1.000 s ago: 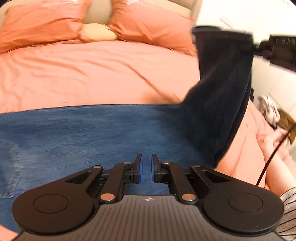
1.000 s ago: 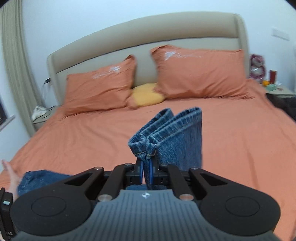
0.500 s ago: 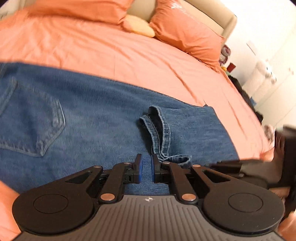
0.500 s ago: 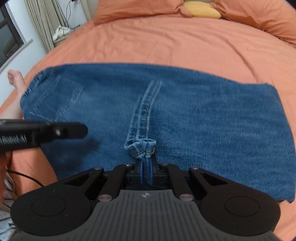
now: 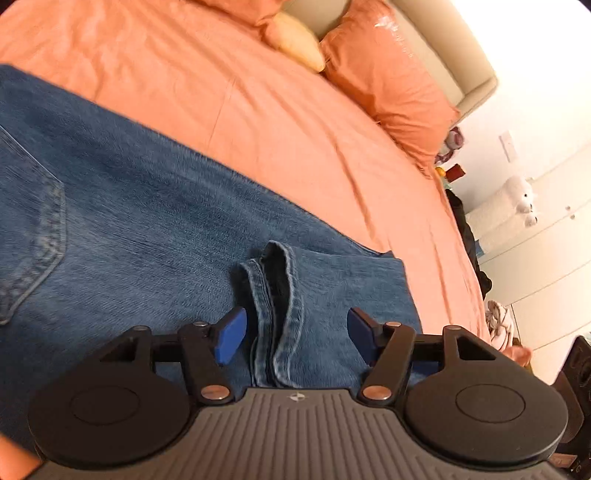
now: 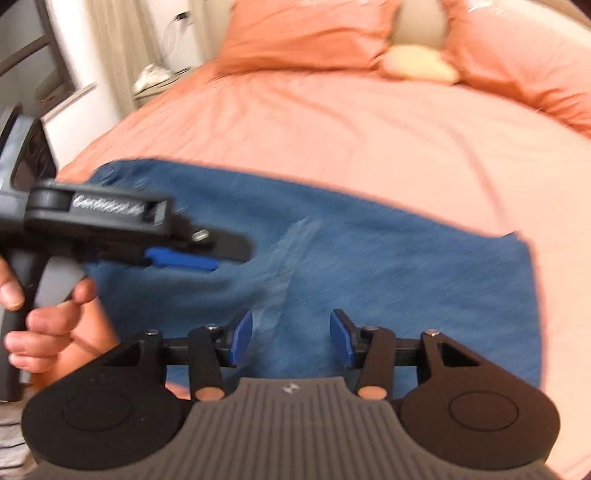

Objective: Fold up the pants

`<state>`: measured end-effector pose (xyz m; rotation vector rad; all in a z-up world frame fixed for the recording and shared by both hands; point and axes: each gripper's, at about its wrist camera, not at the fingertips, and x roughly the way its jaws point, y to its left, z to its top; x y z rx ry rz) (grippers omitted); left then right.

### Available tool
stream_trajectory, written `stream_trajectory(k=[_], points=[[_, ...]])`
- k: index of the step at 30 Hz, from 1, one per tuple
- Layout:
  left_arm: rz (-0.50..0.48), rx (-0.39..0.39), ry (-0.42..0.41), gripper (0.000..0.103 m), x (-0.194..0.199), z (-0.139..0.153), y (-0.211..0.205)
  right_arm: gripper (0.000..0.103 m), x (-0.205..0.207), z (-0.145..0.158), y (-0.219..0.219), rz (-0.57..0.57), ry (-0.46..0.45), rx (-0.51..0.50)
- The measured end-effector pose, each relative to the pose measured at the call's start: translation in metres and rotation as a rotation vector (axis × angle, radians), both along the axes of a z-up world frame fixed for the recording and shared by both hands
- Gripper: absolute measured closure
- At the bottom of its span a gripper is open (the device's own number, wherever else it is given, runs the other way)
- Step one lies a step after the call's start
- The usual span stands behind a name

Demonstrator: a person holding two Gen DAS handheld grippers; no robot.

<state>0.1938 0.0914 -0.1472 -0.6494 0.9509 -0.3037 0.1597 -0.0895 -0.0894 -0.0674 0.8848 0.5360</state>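
Note:
Blue jeans (image 5: 147,229) lie folded flat on the orange bed (image 5: 258,110), with the leg hems (image 5: 277,295) resting on top near the front. A back pocket (image 5: 33,236) shows at the left. My left gripper (image 5: 293,328) is open just above the hems, one pad on each side, holding nothing. In the right wrist view the jeans (image 6: 388,266) are blurred. My right gripper (image 6: 291,334) is open and empty over their near edge. The left gripper also shows in the right wrist view (image 6: 177,254), hand-held at the left above the jeans.
Two orange pillows (image 6: 306,33) and a small yellow cushion (image 5: 295,40) lie at the beige headboard (image 5: 443,48). A bedside table (image 6: 155,77) and curtain stand left of the bed. White wardrobes (image 5: 546,258) and dark clothes (image 5: 469,240) are to the right.
Both grippers were shut on the jeans' hems and have opened and let them go. The folded-over leg now lies flat on the rest of the jeans. Both grippers have pulled back slightly.

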Motion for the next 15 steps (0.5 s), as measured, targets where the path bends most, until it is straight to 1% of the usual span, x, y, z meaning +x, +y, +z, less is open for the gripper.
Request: stream_trajectory(k=[2, 3, 4, 7, 8, 9, 11, 12, 13, 15], points=[[-0.013, -0.035, 0.027, 0.030, 0.012, -0.013, -0.002, 0.071, 0.007, -0.005, -0.012, -0.047, -0.032, -0.033], [-0.010, -0.052, 0.035, 0.030, 0.016, -0.019, -0.002, 0.080, 0.012, -0.008, -0.020, -0.069, -0.036, -0.037], [-0.003, -0.069, 0.042, 0.030, 0.019, -0.025, -0.003, 0.083, 0.014, -0.014, -0.028, -0.090, -0.029, -0.029], [0.009, -0.117, 0.056, 0.030, 0.028, -0.041, -0.004, 0.083, 0.021, -0.028, -0.043, -0.163, 0.042, 0.014], [0.012, -0.125, 0.059, 0.033, 0.030, -0.046, -0.006, 0.083, 0.021, -0.029, -0.050, -0.178, 0.054, 0.034], [0.012, -0.128, 0.063, 0.038, 0.032, -0.050, -0.007, 0.083, 0.021, -0.032, -0.057, -0.196, 0.067, 0.048], [0.013, -0.112, 0.072, 0.079, 0.034, -0.056, -0.007, 0.083, 0.027, -0.041, -0.066, -0.222, 0.097, 0.052], [0.008, -0.093, 0.066, 0.081, 0.033, -0.056, -0.009, 0.085, 0.024, -0.042, -0.068, -0.228, 0.095, 0.053], [0.002, -0.080, 0.037, 0.086, 0.030, -0.053, -0.010, 0.085, 0.023, -0.042, -0.070, -0.236, 0.089, 0.049], [-0.008, -0.049, -0.032, 0.089, 0.022, -0.040, -0.015, 0.084, 0.020, -0.038, -0.077, -0.261, 0.073, 0.047]])
